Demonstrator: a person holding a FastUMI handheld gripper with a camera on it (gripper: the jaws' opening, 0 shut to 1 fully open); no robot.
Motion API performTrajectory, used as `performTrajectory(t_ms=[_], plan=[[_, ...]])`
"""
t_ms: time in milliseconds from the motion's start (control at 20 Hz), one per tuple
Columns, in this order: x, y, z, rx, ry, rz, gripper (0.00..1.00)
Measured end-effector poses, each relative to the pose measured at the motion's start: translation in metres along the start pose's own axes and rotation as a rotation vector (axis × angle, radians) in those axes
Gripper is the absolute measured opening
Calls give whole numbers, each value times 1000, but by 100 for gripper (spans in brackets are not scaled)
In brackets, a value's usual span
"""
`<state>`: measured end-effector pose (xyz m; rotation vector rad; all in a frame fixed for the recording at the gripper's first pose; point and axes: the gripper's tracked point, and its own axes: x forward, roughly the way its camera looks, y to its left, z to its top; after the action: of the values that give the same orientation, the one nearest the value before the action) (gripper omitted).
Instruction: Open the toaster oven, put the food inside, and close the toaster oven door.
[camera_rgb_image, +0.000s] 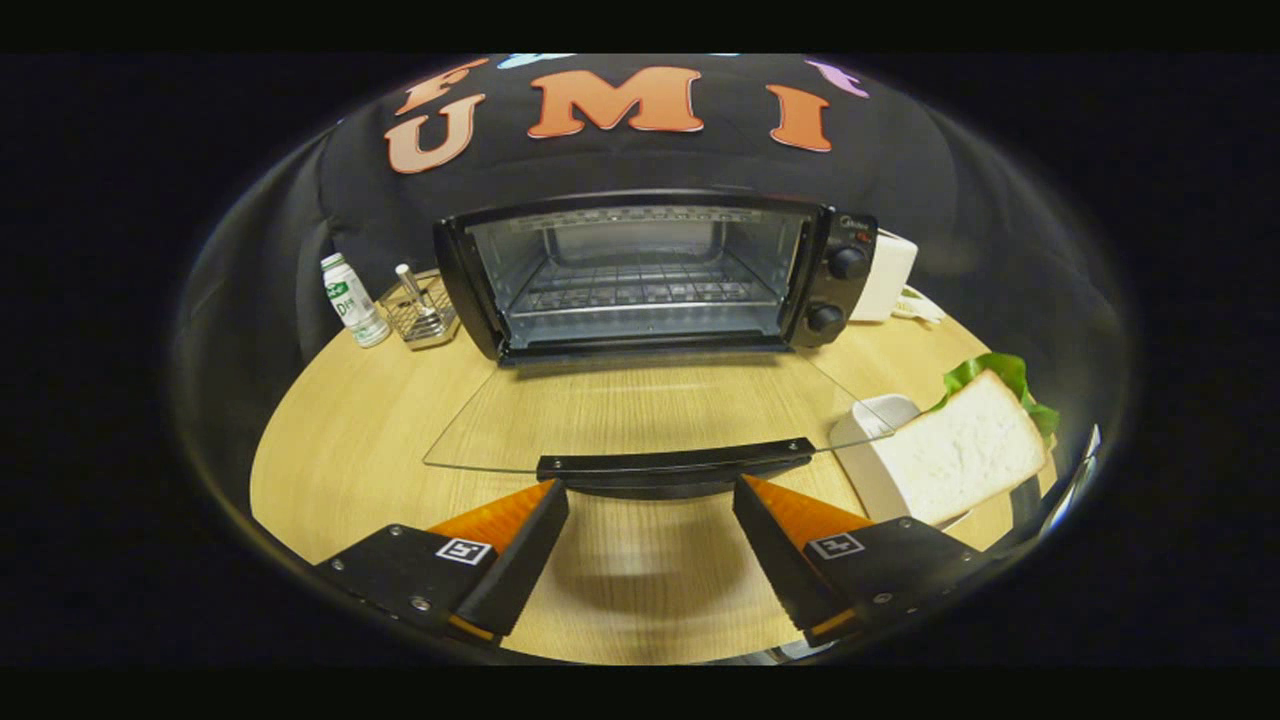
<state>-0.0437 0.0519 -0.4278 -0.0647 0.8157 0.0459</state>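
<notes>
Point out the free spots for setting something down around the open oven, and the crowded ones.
Bare table lies between the dropped glass door and the bottle with its wire basket. The oven rack is bare too. The side with the bread, lettuce and white dish is crowded. The open tongs sit at the door handle.

The gripper view rides low over the table (330, 420), facing the open toaster oven (650, 275) at twelve o'clock. Its door handle (675, 465) sits near, just ahead of the spread fingers (520, 525) (nothing held).
</notes>
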Motion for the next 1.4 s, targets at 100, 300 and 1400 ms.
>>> performTrajectory(t_ms=[100, 300, 1400], plan=[[9, 1, -11, 13, 23, -3, 99], [16, 3, -19, 20, 41, 3, 99], [-74, -185, 118, 41, -116, -25, 98]])
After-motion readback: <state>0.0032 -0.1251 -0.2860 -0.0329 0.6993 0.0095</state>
